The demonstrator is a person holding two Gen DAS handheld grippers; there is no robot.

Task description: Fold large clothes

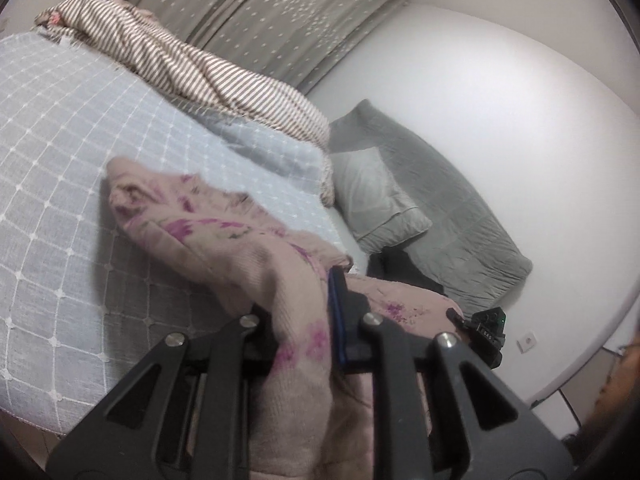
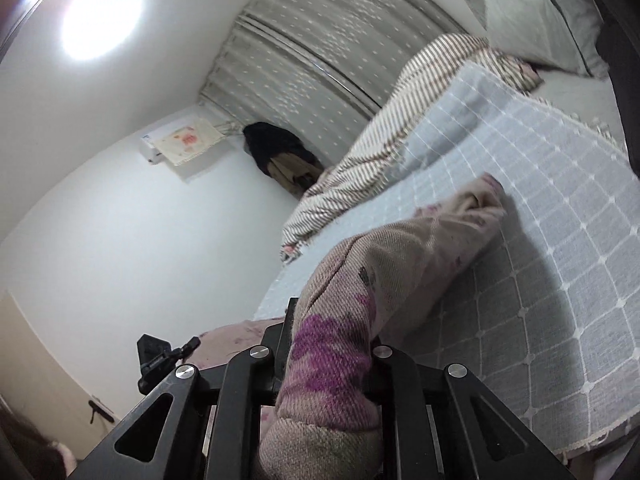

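A pink knitted garment [image 1: 224, 248] with purple flowers hangs lifted above the bed, its far end still trailing on the cover. My left gripper [image 1: 304, 320] is shut on a bunched edge of it, with fabric squeezed between the black fingers. In the right wrist view the same garment [image 2: 420, 248] runs from my right gripper [image 2: 332, 344], which is shut on another bunched part, out to the bed. The body of the other black tool [image 1: 486, 332] shows at the garment's right end.
The bed has a light blue checked cover [image 1: 60, 160]. A brown-striped blanket [image 1: 180, 64] lies along its far side. A grey pillow [image 1: 376, 196] and grey quilt [image 1: 452, 208] lean at the head. Grey curtains [image 2: 320, 40] and dark hanging clothes [image 2: 280, 152] stand behind.
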